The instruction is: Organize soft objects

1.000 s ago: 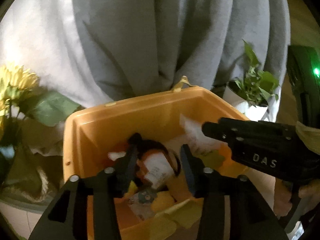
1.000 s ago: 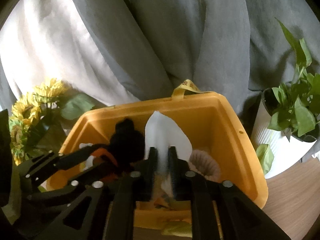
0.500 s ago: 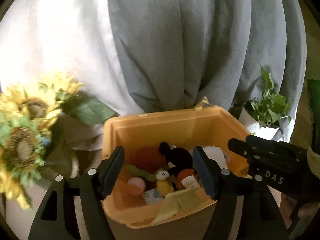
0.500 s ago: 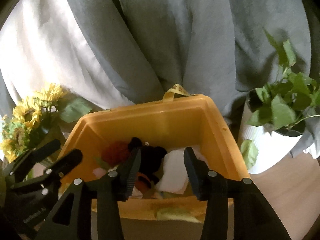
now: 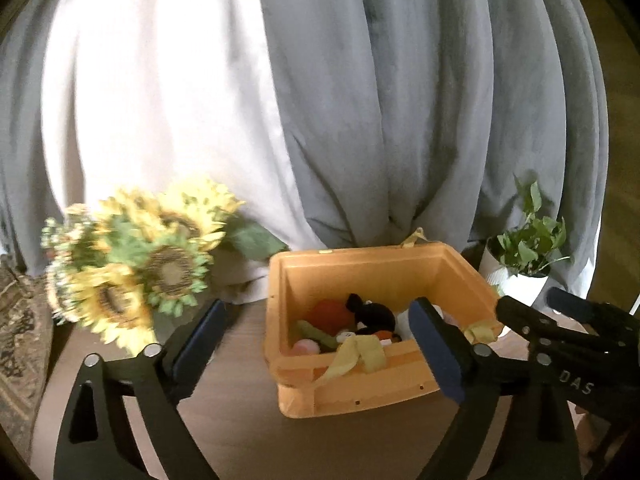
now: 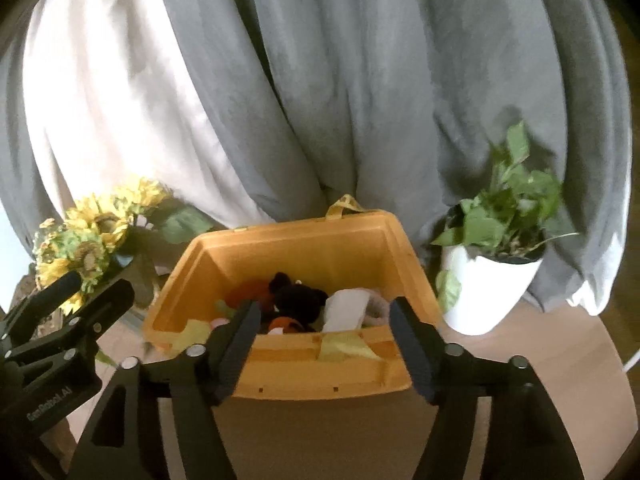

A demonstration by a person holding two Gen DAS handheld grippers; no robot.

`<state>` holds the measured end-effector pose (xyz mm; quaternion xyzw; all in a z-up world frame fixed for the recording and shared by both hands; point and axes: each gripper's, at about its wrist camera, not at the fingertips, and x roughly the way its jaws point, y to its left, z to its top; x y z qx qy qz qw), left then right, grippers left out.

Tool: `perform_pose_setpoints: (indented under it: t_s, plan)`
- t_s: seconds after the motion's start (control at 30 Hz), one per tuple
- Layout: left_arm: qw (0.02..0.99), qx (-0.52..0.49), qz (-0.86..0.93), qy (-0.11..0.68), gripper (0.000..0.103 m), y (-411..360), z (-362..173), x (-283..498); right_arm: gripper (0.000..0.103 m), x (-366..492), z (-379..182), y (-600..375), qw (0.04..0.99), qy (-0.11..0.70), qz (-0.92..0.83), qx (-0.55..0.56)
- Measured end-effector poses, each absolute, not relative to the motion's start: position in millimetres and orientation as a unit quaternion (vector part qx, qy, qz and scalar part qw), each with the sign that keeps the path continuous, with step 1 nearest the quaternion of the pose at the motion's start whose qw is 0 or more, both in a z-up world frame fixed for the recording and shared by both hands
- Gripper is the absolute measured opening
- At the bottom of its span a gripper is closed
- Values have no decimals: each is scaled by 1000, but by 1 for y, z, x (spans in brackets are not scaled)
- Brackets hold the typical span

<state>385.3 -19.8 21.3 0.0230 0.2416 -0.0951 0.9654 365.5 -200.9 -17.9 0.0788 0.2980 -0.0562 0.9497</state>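
My left tool [image 5: 316, 344] stood spread wide with nothing between its pads, its jaws having just been opening, and my right tool [image 6: 324, 340] was likewise released and empty, its jaws also just widened. Both hung back from the orange bin [image 6: 280, 248] on the wooden surface [image 6: 320, 432], which I judged was the point: the soft things were let go inside, so there was no reason to stay over them. In the bin lay the black plush toy [image 6: 298, 294], a red-orange plush [image 5: 328, 312], a white folded cloth [image 6: 346, 308] leaning toward the right wall, and a yellow-green cloth [image 5: 360, 354] draped over the front rim, perhaps not fully tucked in. The sunflowers [image 5: 160, 268] stood left of the bin and the potted plant [image 6: 492, 280] right, both apart from it and untouched.
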Motion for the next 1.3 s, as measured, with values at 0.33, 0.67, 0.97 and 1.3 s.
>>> perform_pose_setpoints:
  t_s: [0.33,0.67,0.97,1.3]
  plan:
    - [978,28,-54,198,103,-3,39,321,88,298,5,-186,957,264,-99,62]
    - [977,29,-68,198,103,3,42,266,90,238,11,-175,962,239,-112,66]
    - [982,18,-50,184,103,6,52,205,90,190,21,-170,968,224,-95,58]
    - [984,19,-45,172,103,6,59,136,90,126,33,-165,974,205,-84,50]
